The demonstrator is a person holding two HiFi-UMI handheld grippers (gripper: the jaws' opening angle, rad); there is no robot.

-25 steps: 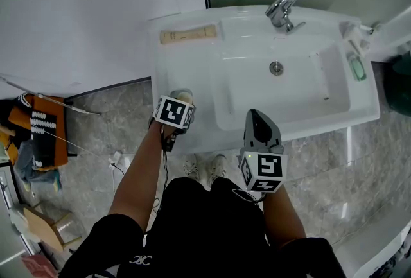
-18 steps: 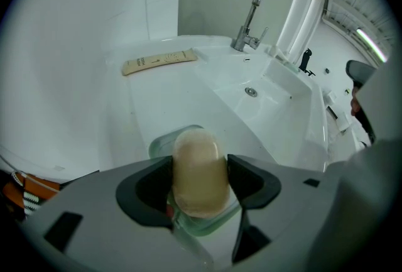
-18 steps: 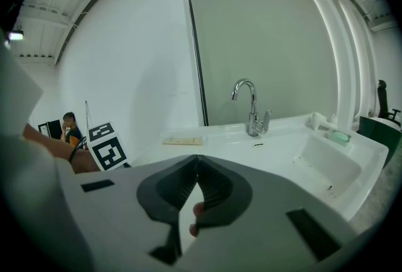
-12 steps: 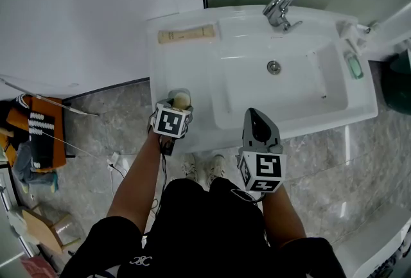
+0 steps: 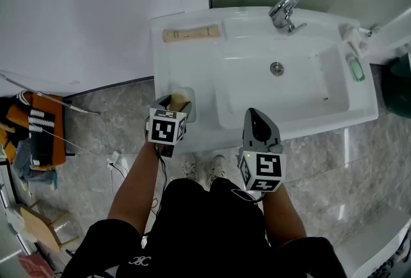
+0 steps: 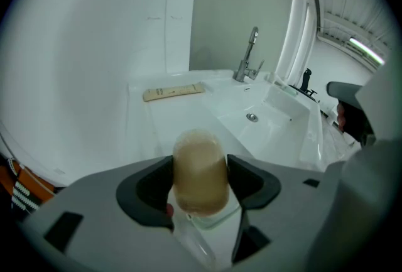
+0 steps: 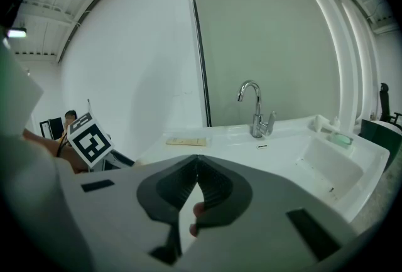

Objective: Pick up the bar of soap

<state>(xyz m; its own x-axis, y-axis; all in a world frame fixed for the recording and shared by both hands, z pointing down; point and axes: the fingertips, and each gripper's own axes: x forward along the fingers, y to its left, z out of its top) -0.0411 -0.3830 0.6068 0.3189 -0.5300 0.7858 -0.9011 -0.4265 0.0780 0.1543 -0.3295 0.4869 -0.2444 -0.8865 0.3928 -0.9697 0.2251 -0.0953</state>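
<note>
A tan, rounded bar of soap point(image 6: 200, 170) stands clamped between the two dark jaws of my left gripper point(image 6: 200, 184). In the head view this left gripper point(image 5: 172, 106) hovers at the front left corner of the white washbasin point(image 5: 192, 71), with the soap point(image 5: 179, 102) sticking out of its tip above a clear soap dish point(image 5: 187, 111). My right gripper point(image 5: 256, 116) hangs in front of the basin's near edge. Its jaws are pressed together with nothing in them, and the same right gripper point(image 7: 196, 164) shows shut in its own view.
A beige flat packet point(image 5: 191, 33) lies at the basin's back left. The chrome tap point(image 5: 284, 11) stands at the back, the drain point(image 5: 277, 67) below it. A green item point(image 5: 356, 68) sits on the right ledge. Clutter lies on the floor at left point(image 5: 38, 135).
My left gripper has drawn back toward the person from over the soap dish, bringing the soap with it. The right gripper has stayed where it was.
</note>
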